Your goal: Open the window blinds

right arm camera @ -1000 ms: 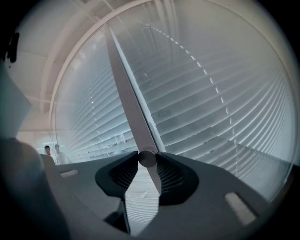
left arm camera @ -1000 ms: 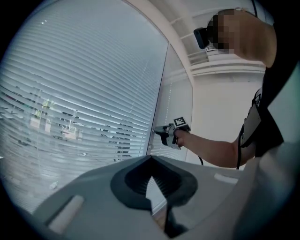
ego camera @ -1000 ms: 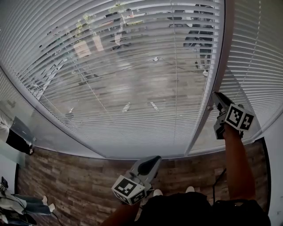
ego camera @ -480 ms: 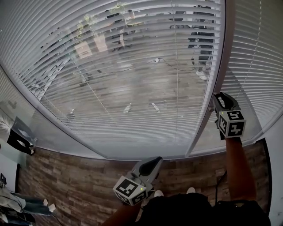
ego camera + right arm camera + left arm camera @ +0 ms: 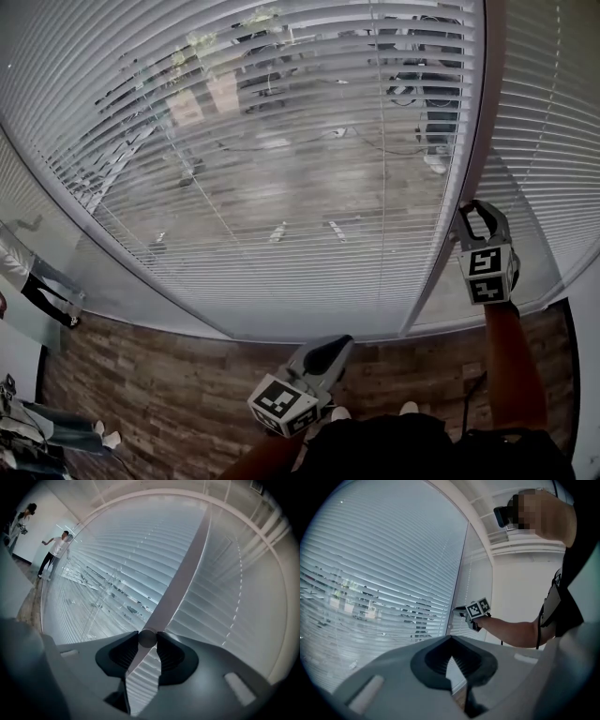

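Rolled since a second earlier, the right hand-held gripper grasped the wand against the window post; the blinds stood part-open. The left hand-held gripper, clenched and empty, hung clear above the floor.

We see our left gripper low in view, its jaws closed tip to tip with nothing between them. Beyond it the blinds cover the window, with the outside showing through their lower slats. Our right gripper, on an outstretched arm, reaches the frame post at the blinds' right edge.
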Tool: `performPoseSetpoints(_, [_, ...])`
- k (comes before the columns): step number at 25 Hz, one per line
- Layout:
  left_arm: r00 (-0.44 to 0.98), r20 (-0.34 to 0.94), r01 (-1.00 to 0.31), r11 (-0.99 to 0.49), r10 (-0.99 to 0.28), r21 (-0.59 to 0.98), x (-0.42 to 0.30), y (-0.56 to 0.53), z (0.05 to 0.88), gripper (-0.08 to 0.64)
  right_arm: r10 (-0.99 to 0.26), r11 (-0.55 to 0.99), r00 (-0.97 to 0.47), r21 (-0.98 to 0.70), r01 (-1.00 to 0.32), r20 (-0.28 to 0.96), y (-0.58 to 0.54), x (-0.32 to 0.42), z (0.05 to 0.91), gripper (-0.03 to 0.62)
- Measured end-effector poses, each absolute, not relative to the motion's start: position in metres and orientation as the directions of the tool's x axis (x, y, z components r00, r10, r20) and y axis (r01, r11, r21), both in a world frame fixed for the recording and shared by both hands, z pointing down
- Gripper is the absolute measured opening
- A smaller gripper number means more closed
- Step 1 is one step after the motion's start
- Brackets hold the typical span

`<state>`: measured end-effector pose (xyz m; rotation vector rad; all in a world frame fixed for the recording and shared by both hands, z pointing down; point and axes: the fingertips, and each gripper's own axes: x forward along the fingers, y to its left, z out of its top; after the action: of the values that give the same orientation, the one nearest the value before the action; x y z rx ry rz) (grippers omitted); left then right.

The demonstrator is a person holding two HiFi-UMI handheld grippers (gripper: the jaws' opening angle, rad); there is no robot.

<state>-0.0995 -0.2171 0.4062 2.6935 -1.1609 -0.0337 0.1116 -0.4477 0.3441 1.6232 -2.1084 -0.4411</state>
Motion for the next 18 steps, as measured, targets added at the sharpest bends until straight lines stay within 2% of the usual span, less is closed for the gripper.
performPoseSetpoints(4, [0.692,0.067,-0.716,-0.671,-0.719,0.195,-0.096,-0.219,0.407,0.000,-0.974,0.224,-0.176,0.601,-0.767,0.140,-0.448,0.110,0.345,0.149])
performPoseSetpoints(13, [0.691,0.063,-0.718,-0.672,-0.720,0.184,-0.087,-0.219,0.425,0.000,-0.993,0.108,-0.091,0.892,-0.439,0.075,-0.450,0.111,0.375,0.149])
performPoseSetpoints(15, [0.692,0.062,-0.716,-0.673,-0.719,0.187,-0.086,-0.216,0.428,0.000,-0.995,0.087,-0.081,0.923,-0.376,0.061,-0.448,0.111,0.378,0.149])
performPoseSetpoints(18, [0.687,0.065,-0.721,-0.667,-0.724,0.188,-0.085,-0.216,0.426,0.000,-0.994,0.092,-0.089,0.927,-0.363,0.064,-0.447,0.111,0.376,0.149])
